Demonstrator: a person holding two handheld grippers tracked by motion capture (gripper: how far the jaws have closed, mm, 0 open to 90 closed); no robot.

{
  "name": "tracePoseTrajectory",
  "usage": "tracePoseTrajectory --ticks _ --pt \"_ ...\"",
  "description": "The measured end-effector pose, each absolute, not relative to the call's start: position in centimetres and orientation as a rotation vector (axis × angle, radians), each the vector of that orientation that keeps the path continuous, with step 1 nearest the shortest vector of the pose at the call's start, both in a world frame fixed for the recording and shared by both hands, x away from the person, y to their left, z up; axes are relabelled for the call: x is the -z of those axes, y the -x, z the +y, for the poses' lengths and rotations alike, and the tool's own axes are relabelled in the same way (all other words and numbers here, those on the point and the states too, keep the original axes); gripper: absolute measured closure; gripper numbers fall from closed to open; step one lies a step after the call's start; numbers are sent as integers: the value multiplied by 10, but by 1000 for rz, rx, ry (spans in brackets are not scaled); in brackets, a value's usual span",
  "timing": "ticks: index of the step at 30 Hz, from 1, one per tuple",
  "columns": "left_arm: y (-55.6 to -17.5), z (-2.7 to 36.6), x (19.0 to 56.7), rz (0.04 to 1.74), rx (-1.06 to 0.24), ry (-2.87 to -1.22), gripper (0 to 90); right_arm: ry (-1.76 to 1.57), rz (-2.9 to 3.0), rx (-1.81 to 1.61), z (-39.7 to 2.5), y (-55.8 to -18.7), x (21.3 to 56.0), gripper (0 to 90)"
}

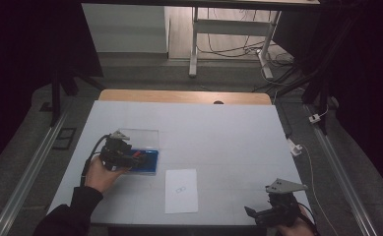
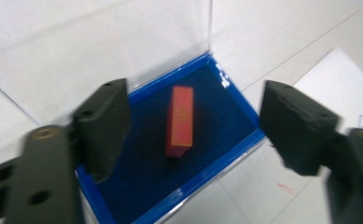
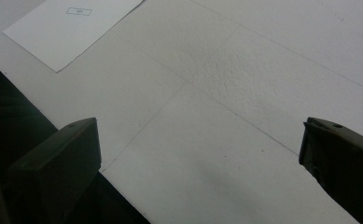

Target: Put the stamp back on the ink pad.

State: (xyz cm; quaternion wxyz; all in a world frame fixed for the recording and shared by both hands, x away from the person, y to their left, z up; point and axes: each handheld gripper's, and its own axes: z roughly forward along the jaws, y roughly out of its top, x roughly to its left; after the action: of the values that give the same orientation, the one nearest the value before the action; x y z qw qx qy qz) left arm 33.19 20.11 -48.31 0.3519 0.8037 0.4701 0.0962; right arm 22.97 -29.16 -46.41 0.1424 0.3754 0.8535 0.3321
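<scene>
The left gripper [image 2: 193,126], held in the person's left hand [image 1: 100,173], hangs over a shallow blue tray lined with dark blue felt [image 2: 237,142], with its two black jaws spread wide and nothing between them. A small red rectangular box with gold printing [image 2: 180,121] lies flat on the felt near the tray's middle, touching neither jaw; in the left gripper view it sits in the open gap between them. A clear plastic lid [image 2: 100,42] stands open from the tray's far edge. In the high view the left gripper [image 1: 130,158] sits over the tray's left part, with the tray's blue rim [image 1: 152,162] showing to its right and the clear lid [image 1: 142,137] just behind it. A white sheet of paper bearing a small printed mark [image 1: 181,191] lies flat on the white table top [image 1: 218,137], just beside the tray's right near corner and apart from it. The right gripper [image 1: 270,212] is well apart from the tray, at the table's near edge to the right of the paper. In the right gripper view its jaws are also spread wide, empty, above bare table [image 3: 226,93], with the paper [image 3: 72,28] farther off.
</scene>
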Motion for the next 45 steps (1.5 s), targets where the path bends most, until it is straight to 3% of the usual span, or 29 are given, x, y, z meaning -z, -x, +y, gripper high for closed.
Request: tracePoseTrajectory --ticks 4,9,26,45 --pt "-328 199 479 1215 -233 -2083 77 -1083 2462 -960 -292 -230 464 0" --pt "-324 198 478 1169 -221 -2084 0 -1084 2461 -959 -292 -230 464 0" --pt "-302 204 471 1072 -189 -2044 0 -1088 2459 -959 -291 -230 464 0" --pt "-252 224 460 1061 -172 -1952 0 -1091 2456 -961 -292 -230 464 0"
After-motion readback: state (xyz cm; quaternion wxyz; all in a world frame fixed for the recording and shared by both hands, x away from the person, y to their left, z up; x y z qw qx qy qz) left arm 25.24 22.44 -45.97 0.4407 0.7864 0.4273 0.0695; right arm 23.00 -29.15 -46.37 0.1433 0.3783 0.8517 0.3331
